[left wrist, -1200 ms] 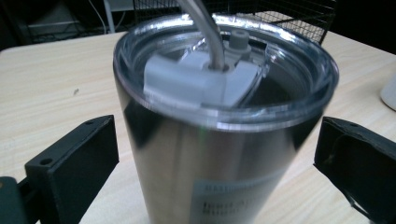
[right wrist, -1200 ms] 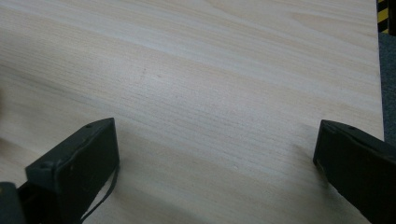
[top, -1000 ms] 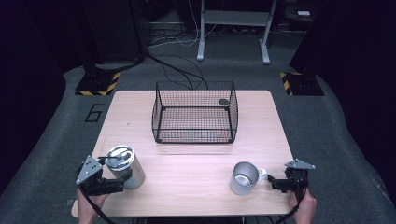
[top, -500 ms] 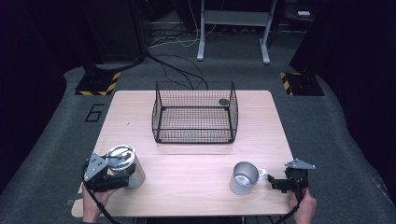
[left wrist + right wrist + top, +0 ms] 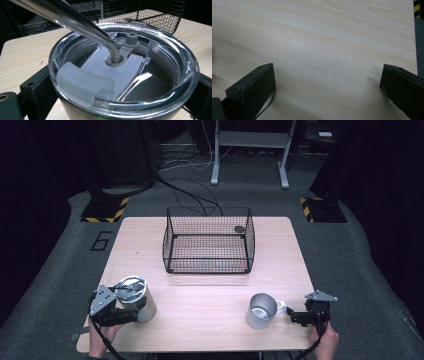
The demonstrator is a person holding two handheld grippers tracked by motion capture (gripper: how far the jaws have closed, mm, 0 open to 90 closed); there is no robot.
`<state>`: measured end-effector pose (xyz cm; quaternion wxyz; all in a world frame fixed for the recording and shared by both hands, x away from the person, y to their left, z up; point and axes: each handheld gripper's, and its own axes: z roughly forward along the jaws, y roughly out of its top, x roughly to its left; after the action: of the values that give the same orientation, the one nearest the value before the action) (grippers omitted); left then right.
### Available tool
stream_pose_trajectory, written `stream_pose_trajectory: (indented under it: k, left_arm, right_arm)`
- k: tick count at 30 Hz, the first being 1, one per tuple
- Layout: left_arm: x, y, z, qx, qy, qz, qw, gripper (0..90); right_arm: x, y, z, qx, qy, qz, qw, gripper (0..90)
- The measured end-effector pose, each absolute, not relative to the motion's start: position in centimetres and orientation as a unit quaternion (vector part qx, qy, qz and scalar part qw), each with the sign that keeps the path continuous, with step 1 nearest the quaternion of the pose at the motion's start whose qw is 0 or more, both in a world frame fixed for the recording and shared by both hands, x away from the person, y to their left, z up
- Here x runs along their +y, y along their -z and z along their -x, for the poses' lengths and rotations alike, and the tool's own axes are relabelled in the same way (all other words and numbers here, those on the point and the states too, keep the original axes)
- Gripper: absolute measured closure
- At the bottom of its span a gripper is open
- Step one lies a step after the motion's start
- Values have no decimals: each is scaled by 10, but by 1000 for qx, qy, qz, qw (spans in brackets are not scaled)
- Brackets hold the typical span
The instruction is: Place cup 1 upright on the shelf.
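Lower left of the high view: left gripper (image 5: 127, 312) clamped around a steel tumbler (image 5: 136, 299), jaws pressed against both sides just under the clear lid (image 5: 125, 72). In the left gripper view, black jaws flanking the tumbler at lower left and lower right, a metal straw (image 5: 75, 22) running from the upper left down into the lid's grey seal. No brand or lettering readable on lid or tumbler.

Lower right of the high view: right gripper (image 5: 295, 316) just beside the handle of a metal mug (image 5: 261, 310), contact not clear. In the right gripper view, jaws spread wide at the bottom corners, nothing between them but bare table (image 5: 332, 50).

Farther up, centre of the high view: a black wire basket (image 5: 209, 241) on the table, well apart from both cups. Beyond the table's upper left corner, a "6" (image 5: 100, 240) marked on the floor.
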<state>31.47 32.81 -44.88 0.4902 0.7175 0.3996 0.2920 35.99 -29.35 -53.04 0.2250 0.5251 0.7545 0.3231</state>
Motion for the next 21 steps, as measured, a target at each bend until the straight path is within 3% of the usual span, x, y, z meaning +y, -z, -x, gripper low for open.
stream_pose_trajectory:
  k: [21]
  left_arm:
    - [320, 423, -315, 374, -298, -725, 495, 41]
  right_arm:
    - [-293, 530, -360, 754, -323, -526, 225, 0]
